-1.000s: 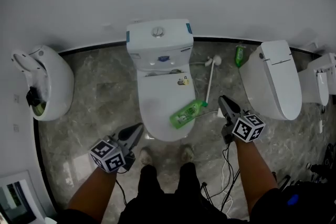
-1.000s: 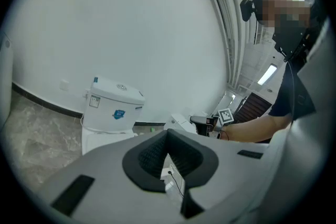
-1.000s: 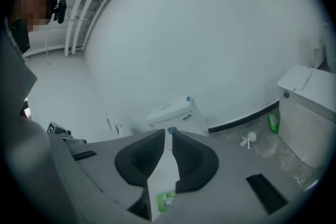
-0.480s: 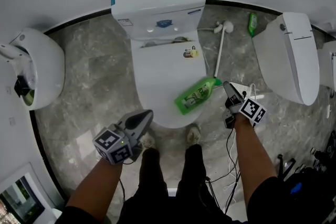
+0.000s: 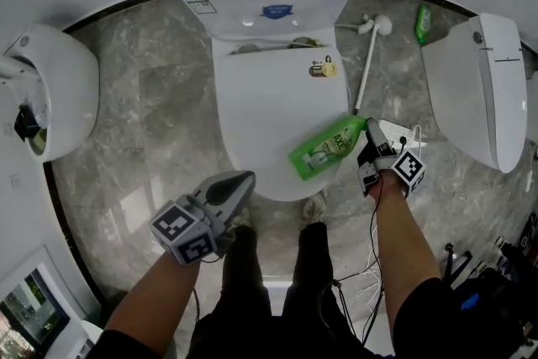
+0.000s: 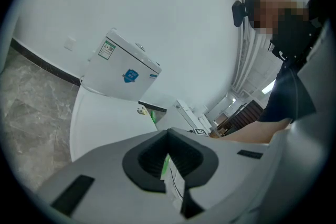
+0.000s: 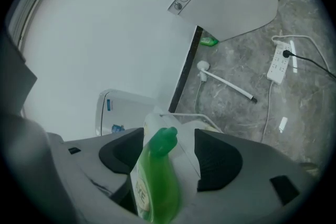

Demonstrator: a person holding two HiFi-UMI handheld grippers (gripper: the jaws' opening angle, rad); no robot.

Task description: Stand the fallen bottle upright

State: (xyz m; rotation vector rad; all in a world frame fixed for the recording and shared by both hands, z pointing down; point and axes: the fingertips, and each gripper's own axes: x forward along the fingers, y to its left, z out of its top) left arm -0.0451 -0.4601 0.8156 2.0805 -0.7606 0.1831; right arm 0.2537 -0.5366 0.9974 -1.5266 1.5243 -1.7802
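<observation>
Bottle (image 5: pixel 326 150) lies flat on the toilet lid (image 5: pixel 261 122), diagonal at the right front edge, with its cap end poking past the rim. Your right gripper (image 5: pixel 371 134) is at that cap. The jaws are spread and opening, with the neck between them, and the pads aren't pinching it. Room is tight on that side. The brush (image 5: pixel 367 63) lies just beyond, the power strip (image 7: pixel 276 64) and its cable are on the floor (image 5: pixel 160 122) beside your hand, and the second toilet (image 5: pixel 479 88) is farther right. Your left gripper (image 5: pixel 235 185) hangs off the lid's front left rim, jaws pressed together on nothing. There is bare floor to its left, and the middle of the lid is free.
</observation>
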